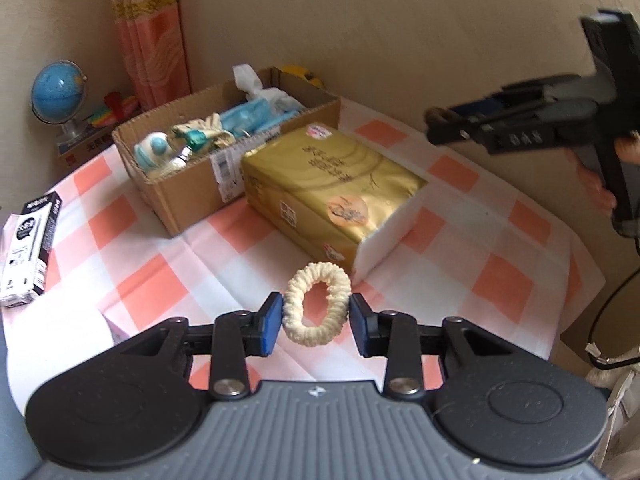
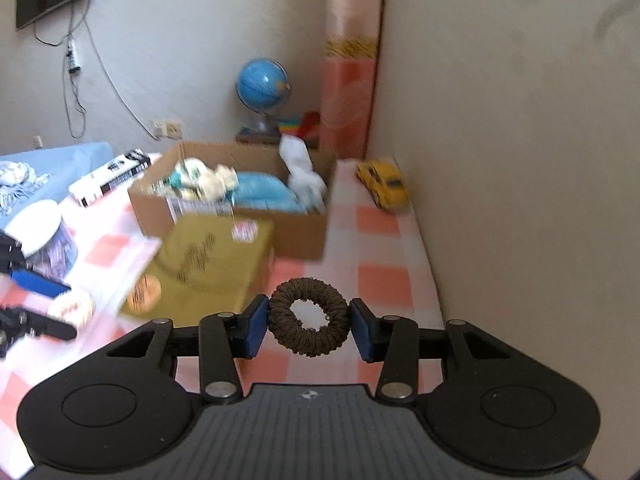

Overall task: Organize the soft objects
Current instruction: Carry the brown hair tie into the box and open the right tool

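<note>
Checked cloth (image 1: 120, 248) in orange and white is covering the table, and the scene is reading like this from left to right. At the far left a blue globe (image 1: 58, 92) is standing beside a striped curtain (image 1: 150, 32); nearer, a black-and-white carton (image 1: 30, 248) is lying on the cloth. A cardboard box (image 1: 192, 188) is sitting further right, holding blue packets, a white bag and other soft bits (too jumbled to tell apart). Just beside the box's right wall a gold tissue pack (image 1: 332, 184) is lying at an angle.

Near the camera, the left gripper (image 1: 316, 316) is holding a cream scrunchie (image 1: 316, 306) off the cloth, its blue pads (image 1: 270, 326) pressing on either side of the ring, the jaws standing partly closed around it. The scrunchie is hanging just in front of the near end of the tissue pack.

In the right wrist view, the right gripper (image 2: 308, 318) is gripping a dark brown scrunchie (image 2: 308, 316) the same way, pads (image 2: 256, 326) touching both sides, above the cloth to the right of the tissue pack (image 2: 208, 264). Beyond it the box (image 2: 296, 232) is sitting, and a yellow toy car (image 2: 384, 186) is resting against the wall at the far right
</note>
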The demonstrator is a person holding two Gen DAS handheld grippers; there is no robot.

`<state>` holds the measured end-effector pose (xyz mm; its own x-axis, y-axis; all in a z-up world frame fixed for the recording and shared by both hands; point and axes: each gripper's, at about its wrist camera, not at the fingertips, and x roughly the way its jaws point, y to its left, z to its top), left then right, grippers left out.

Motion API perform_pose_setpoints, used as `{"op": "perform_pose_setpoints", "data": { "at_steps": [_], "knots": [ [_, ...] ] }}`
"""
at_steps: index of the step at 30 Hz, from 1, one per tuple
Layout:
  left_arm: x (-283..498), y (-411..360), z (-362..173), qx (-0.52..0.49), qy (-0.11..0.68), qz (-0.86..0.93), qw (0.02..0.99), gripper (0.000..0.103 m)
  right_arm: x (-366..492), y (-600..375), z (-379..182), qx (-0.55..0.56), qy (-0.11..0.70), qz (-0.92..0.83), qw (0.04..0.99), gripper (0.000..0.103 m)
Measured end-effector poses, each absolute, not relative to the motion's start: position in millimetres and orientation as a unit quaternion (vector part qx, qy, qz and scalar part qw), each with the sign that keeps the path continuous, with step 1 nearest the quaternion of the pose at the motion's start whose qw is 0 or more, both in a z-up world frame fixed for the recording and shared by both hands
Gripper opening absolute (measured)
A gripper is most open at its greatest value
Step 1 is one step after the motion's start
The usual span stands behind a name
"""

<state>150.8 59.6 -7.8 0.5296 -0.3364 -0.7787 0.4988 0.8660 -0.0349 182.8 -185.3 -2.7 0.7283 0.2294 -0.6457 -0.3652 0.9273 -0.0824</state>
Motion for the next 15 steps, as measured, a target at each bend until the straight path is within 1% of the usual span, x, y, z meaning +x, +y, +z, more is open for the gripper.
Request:
{"op": "perform_pose_setpoints", "data": {
  "at_steps": [5, 13, 15],
  "knots": [
    [158, 66, -3, 0.092, 0.415, -0.224, 0.877, 0.035, 222, -165, 10, -0.120, 0.314, 0.179, 0.925, 0.049],
    [177, 74, 2, 0.084, 0.411, -0.201, 0.885, 0.035, 284, -132, 15, -0.134, 0.307, 0.203, 0.920, 0.049],
    [183, 75, 3, 0.081, 0.412, -0.196, 0.886, 0.035, 293, -125, 13, -0.136, 0.307, 0.208, 0.919, 0.054]
  ]
}}
